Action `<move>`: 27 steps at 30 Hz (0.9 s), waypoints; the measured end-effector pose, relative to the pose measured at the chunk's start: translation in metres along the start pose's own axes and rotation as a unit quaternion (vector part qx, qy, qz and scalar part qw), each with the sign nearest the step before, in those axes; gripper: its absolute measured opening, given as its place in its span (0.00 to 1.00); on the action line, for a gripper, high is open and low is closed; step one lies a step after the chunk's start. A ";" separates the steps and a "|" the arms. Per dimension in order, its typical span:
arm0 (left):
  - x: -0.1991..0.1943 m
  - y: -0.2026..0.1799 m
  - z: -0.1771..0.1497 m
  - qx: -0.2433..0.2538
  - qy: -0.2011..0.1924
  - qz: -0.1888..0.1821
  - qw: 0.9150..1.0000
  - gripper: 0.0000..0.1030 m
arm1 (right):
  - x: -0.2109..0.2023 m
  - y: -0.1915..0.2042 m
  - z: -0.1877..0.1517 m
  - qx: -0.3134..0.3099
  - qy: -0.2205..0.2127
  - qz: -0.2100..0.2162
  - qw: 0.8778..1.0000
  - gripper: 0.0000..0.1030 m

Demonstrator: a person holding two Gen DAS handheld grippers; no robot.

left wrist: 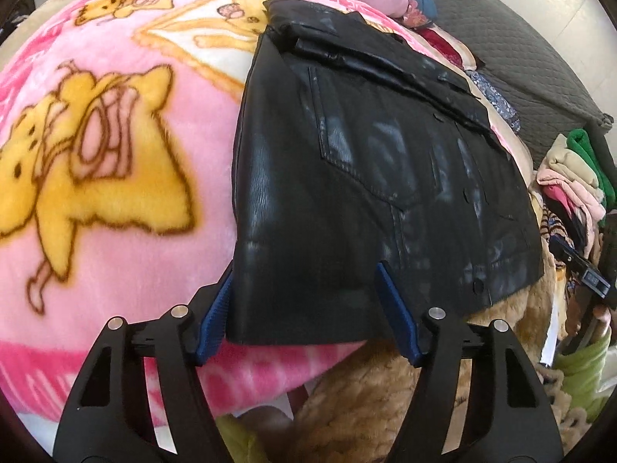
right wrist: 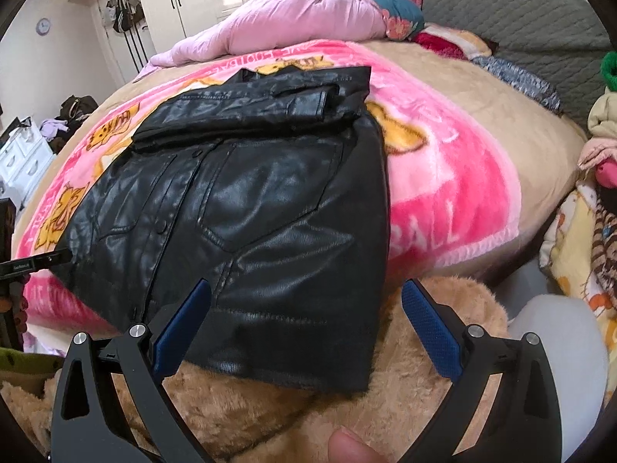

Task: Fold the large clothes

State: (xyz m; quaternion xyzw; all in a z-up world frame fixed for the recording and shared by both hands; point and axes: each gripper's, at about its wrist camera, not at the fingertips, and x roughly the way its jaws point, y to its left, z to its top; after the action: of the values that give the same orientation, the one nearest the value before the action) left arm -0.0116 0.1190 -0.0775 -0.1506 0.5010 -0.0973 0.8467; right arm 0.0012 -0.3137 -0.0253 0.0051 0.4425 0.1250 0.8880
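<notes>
Pink blanket (left wrist: 115, 270) bears black jacket (left wrist: 366, 173); both grippers (left (left wrist: 304, 308), right (right wrist: 304, 322)) straddle its hem, unclenched.

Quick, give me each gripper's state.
Left gripper: open, jacket hem between its fingers, not pinched.
Right gripper: open, straddling the hem corner.

One black leather jacket (right wrist: 246, 208) lies on one pink cartoon blanket (left wrist: 115, 123), which covers one bed (right wrist: 501, 115). Two grippers are in view, the left gripper (left wrist: 308, 297) and the right gripper (right wrist: 308, 312), each with two blue-padded fingers (right wrist: 432, 320). Farther back on the bed sit one pink quilt (right wrist: 293, 15) and one grey quilted cover (right wrist: 513, 4), and one heap of folded clothes (left wrist: 574, 177) stands at the side.
</notes>
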 end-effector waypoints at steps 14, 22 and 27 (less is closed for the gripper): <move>0.008 0.003 0.000 0.001 -0.009 0.005 1.000 0.59 | 0.021 -0.019 -0.012 0.022 0.061 0.032 0.997 0.80; 0.005 0.012 0.006 -0.020 -0.030 0.010 0.999 0.29 | 0.019 -0.023 -0.013 0.023 0.051 0.069 0.996 0.45; -0.005 0.012 0.014 -0.030 -0.051 -0.019 0.998 0.10 | -0.001 -0.018 -0.007 -0.001 -0.005 0.070 0.998 0.25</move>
State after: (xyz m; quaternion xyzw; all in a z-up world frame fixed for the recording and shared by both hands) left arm -0.0017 0.1345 -0.0711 -0.1904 0.4570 -0.0905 0.8641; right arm -0.0008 -0.3318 -0.0307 0.0357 0.4361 0.1872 0.8795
